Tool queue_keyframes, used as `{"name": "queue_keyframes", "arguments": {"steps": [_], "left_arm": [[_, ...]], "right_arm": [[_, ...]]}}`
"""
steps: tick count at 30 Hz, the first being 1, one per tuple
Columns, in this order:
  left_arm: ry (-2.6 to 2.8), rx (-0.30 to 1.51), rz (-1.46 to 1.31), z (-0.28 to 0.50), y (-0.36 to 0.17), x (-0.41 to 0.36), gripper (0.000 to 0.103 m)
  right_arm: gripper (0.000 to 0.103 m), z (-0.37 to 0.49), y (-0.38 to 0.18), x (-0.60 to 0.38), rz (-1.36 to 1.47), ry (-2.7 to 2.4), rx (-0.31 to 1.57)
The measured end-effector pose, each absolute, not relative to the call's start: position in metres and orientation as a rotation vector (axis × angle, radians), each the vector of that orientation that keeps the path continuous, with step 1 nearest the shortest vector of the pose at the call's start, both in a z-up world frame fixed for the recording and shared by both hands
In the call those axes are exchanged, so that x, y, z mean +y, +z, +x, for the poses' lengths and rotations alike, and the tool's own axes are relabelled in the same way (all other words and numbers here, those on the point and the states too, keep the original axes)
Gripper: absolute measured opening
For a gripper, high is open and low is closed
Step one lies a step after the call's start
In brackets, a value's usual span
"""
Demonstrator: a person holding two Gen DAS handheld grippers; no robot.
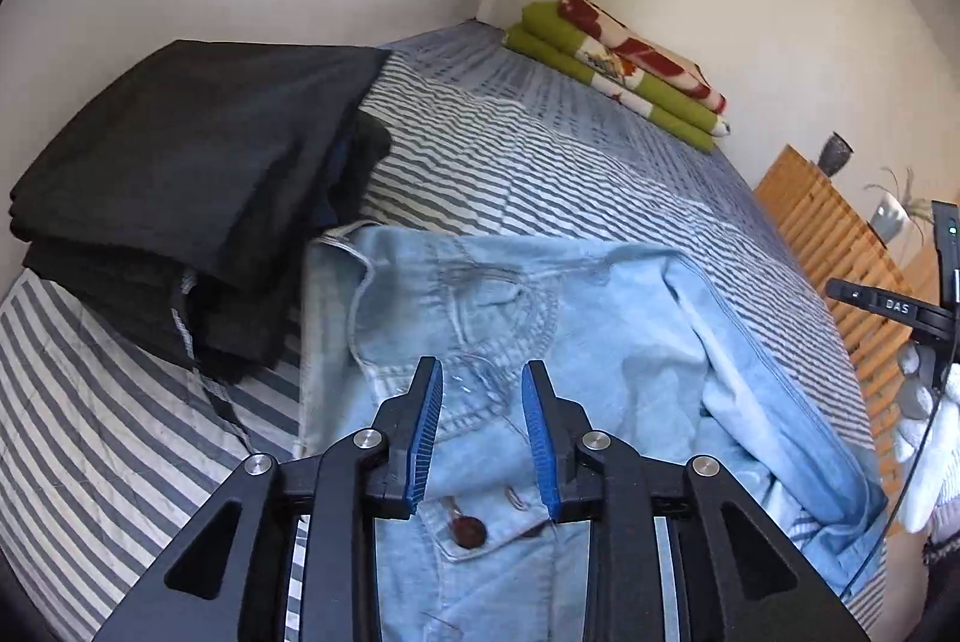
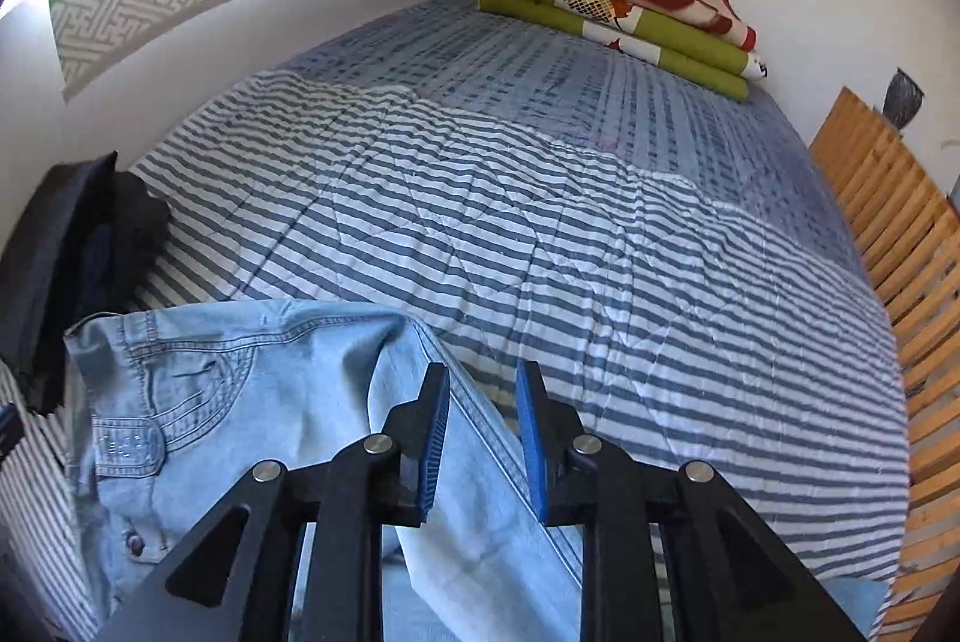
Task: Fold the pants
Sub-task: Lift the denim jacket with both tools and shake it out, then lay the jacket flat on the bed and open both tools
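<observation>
Striped bedding [image 2: 540,246] fills the scene, a blue-and-white quilted cover spread under everything we handle. On it lie the light denim pants [image 1: 480,318], waistband and brown button [image 1: 470,532] toward us, one leg bunched and turned back on the side away from the stack of dark folded clothes [image 1: 180,174]. That stack sits just beside the pants' waist; a folded green and floral blanket [image 2: 624,12] rests well beyond the pants, against the wall, and a slatted wooden frame [image 2: 888,246] runs along the bed's far side from the stack.

Our left gripper [image 1: 483,396] hovers over the waistband, its blue pads narrowly parted with nothing pinched between them. Our right gripper [image 2: 483,396] hangs above the edge of the turned leg, jaws likewise slightly apart and empty; the denim passes beneath, not between, the pads.

We judge the fold barely begun: the pants are laid out but rumpled. Next we likely need to seize the bunched leg and the waist, then draw the leg flat and straight over its mate before halving the length.
</observation>
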State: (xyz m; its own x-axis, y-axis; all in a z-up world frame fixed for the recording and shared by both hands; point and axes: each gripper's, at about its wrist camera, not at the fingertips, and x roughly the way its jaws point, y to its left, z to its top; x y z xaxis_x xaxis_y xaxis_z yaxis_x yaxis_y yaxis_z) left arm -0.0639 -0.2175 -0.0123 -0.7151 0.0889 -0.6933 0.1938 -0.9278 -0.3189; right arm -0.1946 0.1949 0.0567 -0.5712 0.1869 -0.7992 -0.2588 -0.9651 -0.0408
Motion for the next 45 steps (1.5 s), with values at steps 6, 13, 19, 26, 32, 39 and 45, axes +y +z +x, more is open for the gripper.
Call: {"name": "queue_keyframes", "arguments": {"steps": [6, 13, 19, 26, 32, 39, 45], "left_arm": [[-2.871, 0.517, 1.373, -0.075, -0.031, -0.152, 0.039], [-2.888, 0.502, 1.599, -0.072, -0.064, -0.079, 0.04], [-2.881, 0.423, 1.653, -0.075, -0.076, -0.055, 0.04], [-2.818, 0.45, 1.67, -0.088, -0.091, -0.073, 0.04], [-2.8, 0.491, 1.635, -0.099, -0.091, -0.084, 0.04], [-2.79, 0.437, 1.651, -0.113, -0.102, -0.078, 0.04], [-2.796, 0.407, 1.647, -0.118, -0.103, -0.077, 0.04]], "right_arm": [[0.032, -0.028, 0.054, 0.25, -1.225, 2.421, 0.212], [0.044, 0.106, -0.002, 0.268, -1.332, 2.203, 0.155], [0.061, 0.108, -0.014, 0.241, -1.337, 2.292, 0.152], [0.003, 0.07, -0.022, 0.254, -1.501, 2.203, 0.074], [0.003, 0.062, 0.062, 0.318, -1.317, 2.257, 0.136], [0.001, -0.049, 0.078, 0.401, -1.206, 2.08, -0.16], [0.03, -0.125, 0.043, 0.488, -1.082, 1.783, -0.266]]}}
